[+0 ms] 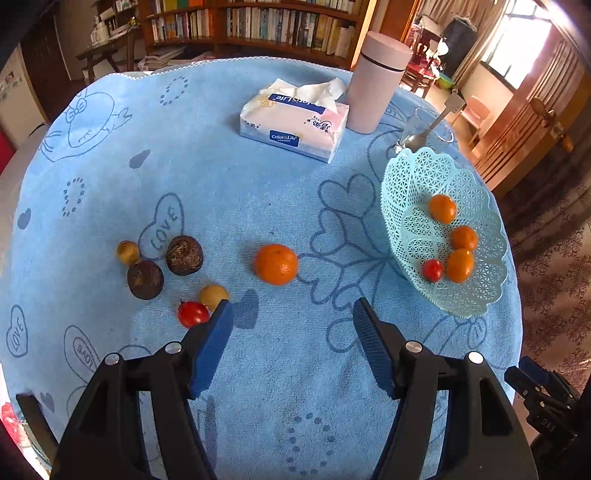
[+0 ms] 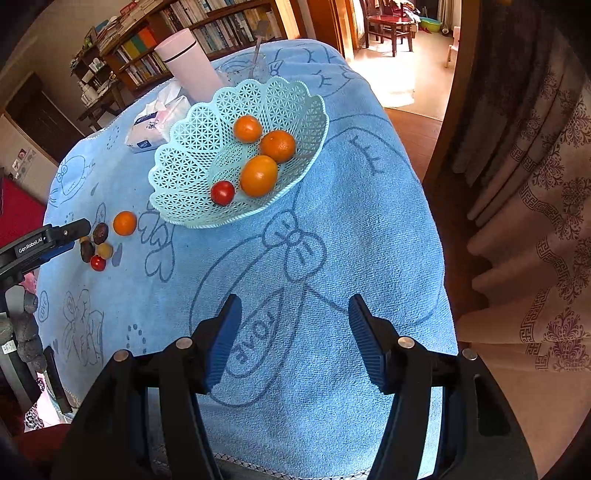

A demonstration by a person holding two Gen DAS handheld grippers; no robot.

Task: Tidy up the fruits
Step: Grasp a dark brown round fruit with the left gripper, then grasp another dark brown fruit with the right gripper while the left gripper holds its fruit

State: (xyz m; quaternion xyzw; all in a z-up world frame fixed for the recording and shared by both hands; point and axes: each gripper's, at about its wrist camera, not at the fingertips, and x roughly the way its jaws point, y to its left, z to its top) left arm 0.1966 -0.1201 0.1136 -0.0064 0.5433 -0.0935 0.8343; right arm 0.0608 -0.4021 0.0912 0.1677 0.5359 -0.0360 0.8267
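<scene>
Fruit (image 1: 183, 255) is scattered at the left of the worktop (image 1: 258, 192), an orange (image 1: 275, 264) lies in the middle, and a basket (image 1: 417, 177) at the right holds four pieces. The left gripper (image 1: 291, 310) and right gripper (image 2: 294, 306) are held open, empty.

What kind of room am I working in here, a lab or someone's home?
Most likely a home living or study room: packed bookshelves behind the table, patterned curtains to the right, and a cartoon-print blue towel under a basket of fruit.

Basket (image 1: 413, 177) right of tangerine (image 1: 275, 264), tissue pack (image 1: 291, 122) behind.
</scene>
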